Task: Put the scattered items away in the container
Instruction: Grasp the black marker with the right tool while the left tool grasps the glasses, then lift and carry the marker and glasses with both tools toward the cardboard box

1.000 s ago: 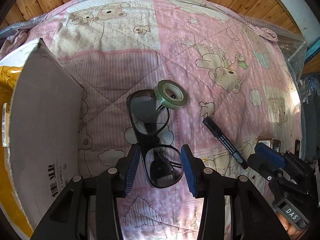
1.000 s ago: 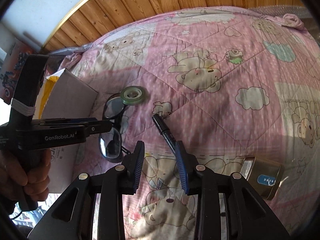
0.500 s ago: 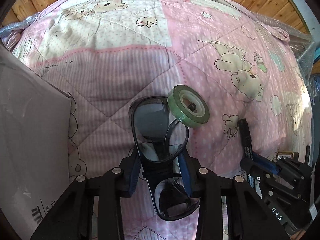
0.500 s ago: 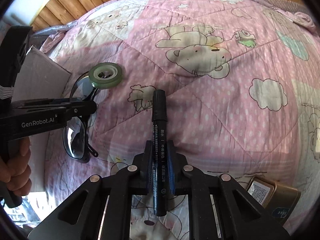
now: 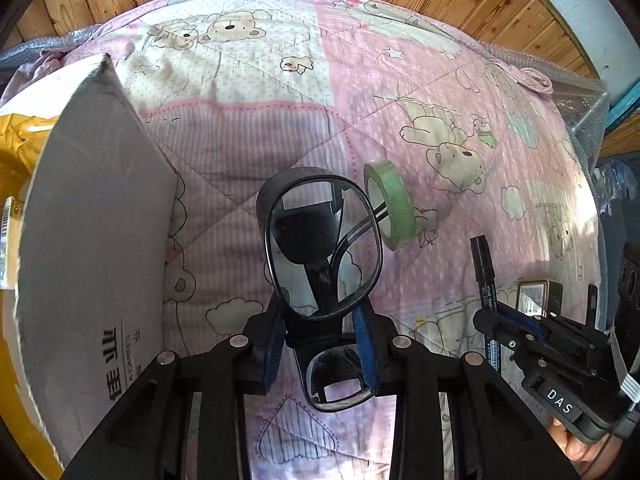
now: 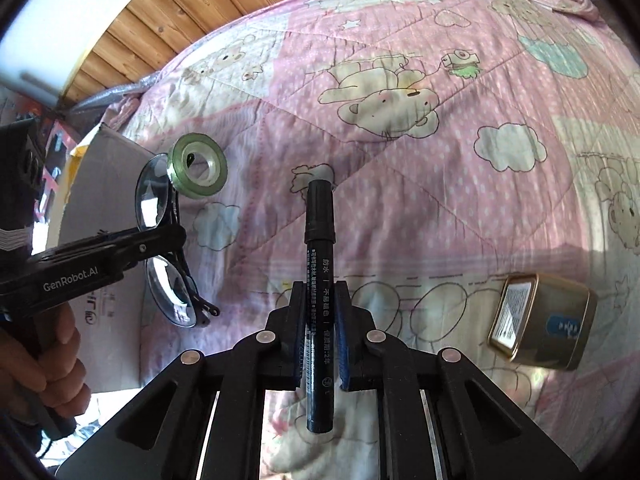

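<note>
Carry step, both loads up.

Box (image 5: 92, 240) at 9 o'clock in left view, open top faces away.

My left gripper (image 5: 322, 338) clenched on glasses (image 5: 322, 248) at bridge; green tape roll (image 5: 390, 204) hangs on temple arm at 1 o'clock.

My right gripper (image 6: 318, 320) clamps marker (image 6: 320, 292), cap at 12.

Tin (image 6: 540, 320) on quilt (image 6: 400, 160) at 3 o'clock.

Next: swing both toward 9, over box rim, release; tape may slip off.

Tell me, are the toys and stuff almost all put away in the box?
Not yet. Nothing can be seen put away in the cardboard box. Two things are in hand: the left claw grips the glasses, with the green tape roll hanging on one arm of them, and the right claw grips the black marker. The gold tin lies on the quilt.
</note>
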A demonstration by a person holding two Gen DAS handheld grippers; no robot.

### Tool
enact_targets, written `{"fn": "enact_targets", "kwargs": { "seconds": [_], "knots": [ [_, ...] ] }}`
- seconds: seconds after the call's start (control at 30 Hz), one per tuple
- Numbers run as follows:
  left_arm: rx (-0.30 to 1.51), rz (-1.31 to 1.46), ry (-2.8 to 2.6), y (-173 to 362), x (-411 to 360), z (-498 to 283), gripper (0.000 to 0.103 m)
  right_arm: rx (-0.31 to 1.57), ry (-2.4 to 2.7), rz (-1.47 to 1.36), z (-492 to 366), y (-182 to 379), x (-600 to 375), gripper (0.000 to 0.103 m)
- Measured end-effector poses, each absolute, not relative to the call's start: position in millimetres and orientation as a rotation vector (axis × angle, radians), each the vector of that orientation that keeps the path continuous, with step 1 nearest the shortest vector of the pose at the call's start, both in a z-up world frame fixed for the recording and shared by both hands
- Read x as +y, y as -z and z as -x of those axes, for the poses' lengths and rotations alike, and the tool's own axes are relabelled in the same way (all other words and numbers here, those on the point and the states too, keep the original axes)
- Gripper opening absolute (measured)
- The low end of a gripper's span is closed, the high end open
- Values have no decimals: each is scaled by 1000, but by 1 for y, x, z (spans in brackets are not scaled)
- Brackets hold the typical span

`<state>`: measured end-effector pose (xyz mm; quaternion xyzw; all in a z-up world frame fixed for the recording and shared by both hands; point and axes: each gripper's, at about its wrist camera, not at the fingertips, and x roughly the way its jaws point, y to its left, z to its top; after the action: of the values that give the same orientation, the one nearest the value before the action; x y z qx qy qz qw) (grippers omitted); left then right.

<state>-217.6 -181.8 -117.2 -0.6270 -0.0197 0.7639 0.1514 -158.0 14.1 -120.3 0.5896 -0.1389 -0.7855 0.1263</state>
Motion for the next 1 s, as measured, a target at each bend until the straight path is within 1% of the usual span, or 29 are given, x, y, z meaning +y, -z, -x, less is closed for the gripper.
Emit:
{"fn": "enact_targets", "kwargs": {
  "seconds": [0.1, 0.17, 0.23, 0.3, 0.37, 0.4, 0.47, 0.5, 0.63, 0.7, 0.77, 0.8, 0.9, 1.0],
  "knots": [
    [-57, 1771, -2204, 103, -188, 200, 33, -421, 2287, -1698, 143, 109, 9, 13],
    [-10, 1747, -2226, 94, -189, 190, 33, -429, 2287, -1693, 135, 104, 6, 13],
    [93, 1718, -2258, 84, -187, 183, 33, -449, 2282, -1683, 127, 99, 2, 13],
    [260, 1610, -2307, 66, -178, 168, 33, -418, 2291, -1686, 121, 97, -4, 13],
    [412, 1559, -2317, 62, -170, 155, 33, -427, 2283, -1683, 114, 96, -9, 13],
    [422, 1609, -2300, 70, -172, 156, 33, -419, 2282, -1679, 111, 94, -11, 13],
    [347, 1726, -2267, 85, -184, 160, 33, -409, 2284, -1661, 105, 89, -15, 13],
    [350, 1733, -2270, 85, -187, 157, 33, -407, 2285, -1650, 102, 86, -16, 13],
    [436, 1663, -2265, 72, -178, 134, 33, -420, 2298, -1619, 93, 80, -17, 13],
    [486, 1573, -2273, 60, -163, 117, 33, -434, 2304, -1608, 88, 78, -14, 13],
    [581, 1476, -2284, 51, -150, 106, 33, -452, 2306, -1606, 83, 79, -10, 13],
    [634, 1494, -2280, 57, -147, 104, 33, -466, 2302, -1604, 81, 80, -9, 13],
    [566, 1694, -2212, 87, -157, 115, 33, -487, 2304, -1595, 74, 81, -5, 13],
    [583, 1683, -2189, 87, -153, 107, 33, -516, 2306, -1590, 68, 83, 1, 13]
  ]
}}
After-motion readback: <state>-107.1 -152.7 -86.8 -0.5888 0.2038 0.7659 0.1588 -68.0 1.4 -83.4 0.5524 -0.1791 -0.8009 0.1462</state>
